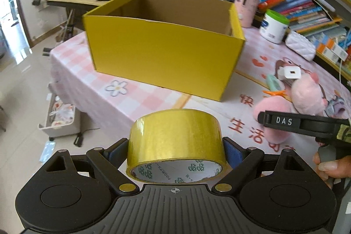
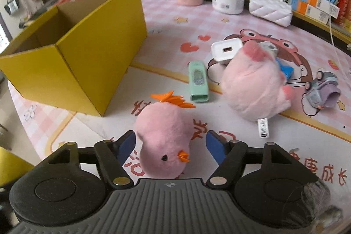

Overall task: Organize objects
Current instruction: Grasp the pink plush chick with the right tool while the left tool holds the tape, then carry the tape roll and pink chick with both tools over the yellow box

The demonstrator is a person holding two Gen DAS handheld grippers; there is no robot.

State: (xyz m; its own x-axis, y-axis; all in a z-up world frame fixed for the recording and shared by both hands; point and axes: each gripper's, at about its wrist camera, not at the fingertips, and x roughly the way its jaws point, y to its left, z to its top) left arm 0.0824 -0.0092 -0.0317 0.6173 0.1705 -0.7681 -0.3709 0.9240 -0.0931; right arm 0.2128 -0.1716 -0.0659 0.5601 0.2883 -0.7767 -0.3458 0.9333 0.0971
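Left wrist view: left gripper is clamped on a roll of yellow tape, blue pads pressing both sides of the roll, roll lifted above the table, w/ its white printed core facing the camera. Ahead sits a yellow cardboard box, open top, nothing visible inside, standing on the pink checked cloth. At right edge the right gripper comes in from the side, black body marked DAS, w/ a hand on its grip. Behind it a pink chick toy and a pink pig toy lie on the table; a white charger and a green case lie just beside them. Further back a white tub w/ green lid.

Right wrist view: right gripper has the pink chick toy between its fingers, jaws apart; left pad looks close to or just touching the plush, right pad clearly off it w/ a gap showing. Chick rests on the table, orange crest away from camera, beak toward it. Yellow box stands at left, near the chick. Pig toy lies to the right, charger touching its far end, green case between pig and box. A small toy car sits at far right.
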